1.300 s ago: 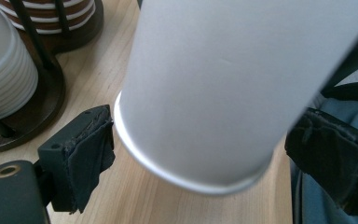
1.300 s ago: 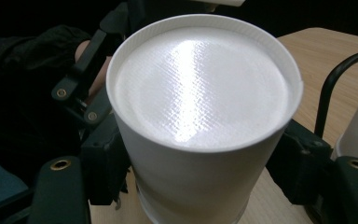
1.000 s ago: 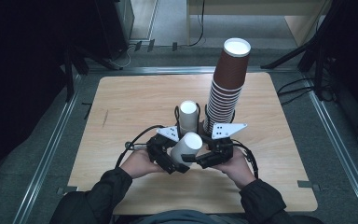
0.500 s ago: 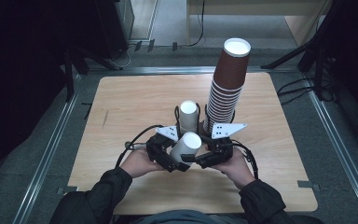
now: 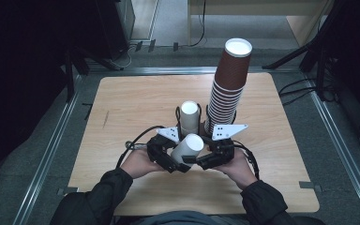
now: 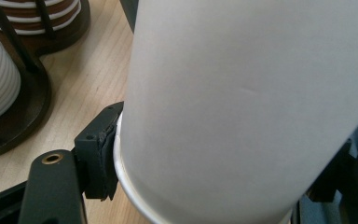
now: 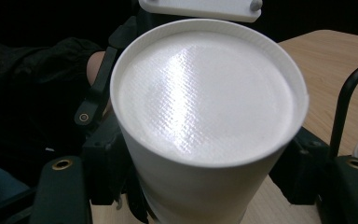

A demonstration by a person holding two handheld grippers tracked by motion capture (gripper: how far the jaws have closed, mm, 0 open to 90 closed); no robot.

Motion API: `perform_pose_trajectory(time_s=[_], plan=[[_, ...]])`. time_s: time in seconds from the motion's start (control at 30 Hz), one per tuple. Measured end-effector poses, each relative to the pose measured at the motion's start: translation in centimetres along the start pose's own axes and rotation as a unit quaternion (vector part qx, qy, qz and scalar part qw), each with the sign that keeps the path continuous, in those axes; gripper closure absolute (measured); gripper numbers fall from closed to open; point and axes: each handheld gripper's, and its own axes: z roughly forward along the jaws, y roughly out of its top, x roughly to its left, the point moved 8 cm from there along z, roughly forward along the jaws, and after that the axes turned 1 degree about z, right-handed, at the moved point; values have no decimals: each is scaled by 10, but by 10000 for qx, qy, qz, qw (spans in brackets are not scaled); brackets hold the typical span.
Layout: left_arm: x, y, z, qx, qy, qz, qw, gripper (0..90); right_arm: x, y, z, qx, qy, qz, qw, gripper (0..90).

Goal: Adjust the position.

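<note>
White paper cup pinched between our two grippers

We hold a smooth, matte white cup (image 5: pixel 187 149), upside down with its woven-textured base facing up, just above the pale wood-grain worktop (image 5: pixel 131 103). Our left gripper (image 5: pixel 165 157) has just been closing and its dark rubbery pad (image 6: pixel 103 156) presses the rolled rim; our right gripper (image 5: pixel 212 158) clasps the tapered wall from the opposite side. Just beyond both grippers stand a short stack of ribbed white cups (image 5: pixel 190 117) and a tall leaning stack of brown cups (image 5: pixel 229 79), each in a black wire holder (image 6: pixel 14 116).
</note>
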Motion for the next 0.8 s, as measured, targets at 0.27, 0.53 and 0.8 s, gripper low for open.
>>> perform_pose_trajectory(time_s=[0.27,0.53,0.8], plan=[[5,-2,-7,-36,53,-90,9999,233,-3,4,-6,36,-145,-3,9999,244],[13,-5,-22,-22,261,-107,9996,234,-7,-5,-13,585,-337,-81,9977,240],[19,-11,-34,108,433,-57,9990,234,-10,-16,-12,1078,-438,-146,9931,240]])
